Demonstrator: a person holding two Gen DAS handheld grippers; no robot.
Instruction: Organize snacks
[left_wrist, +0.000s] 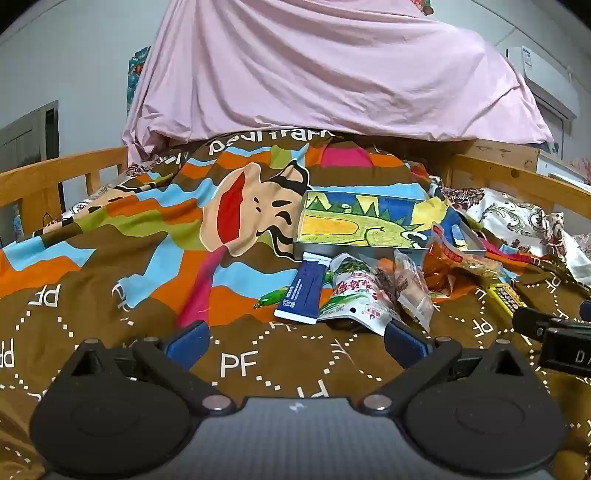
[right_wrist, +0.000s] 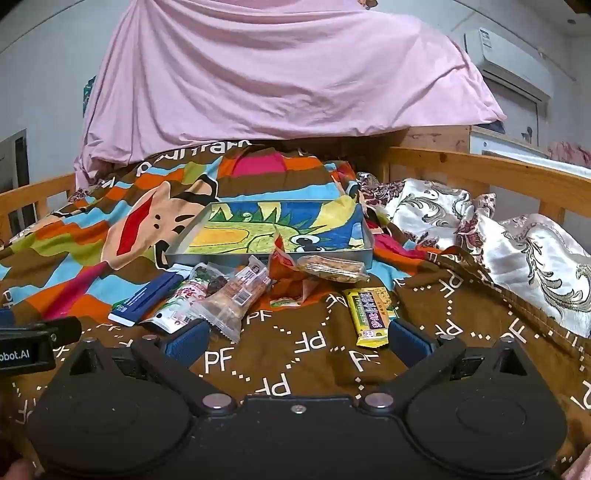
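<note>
Above bedspread (left_wrist: 110, 280), both tongs (left_wrist: 295, 339) (right_wrist: 297, 341) wide, empty

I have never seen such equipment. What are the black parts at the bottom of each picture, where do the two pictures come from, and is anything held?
No robot is here: a person carries one hand-held gripper in each hand, with a camera on each looking forward along its fingers. One picture is from the left hand-held gripper, the other from the right hand-held gripper. The black parts are the grippers' bodies; the blue pads are their fingertips. Both stand wide open and hold nothing. On the patterned bedspread lie snack packets: a blue packet, a clear-wrapped snack, a yellow bar. Behind them sits a painted tray, nearly empty.
</note>
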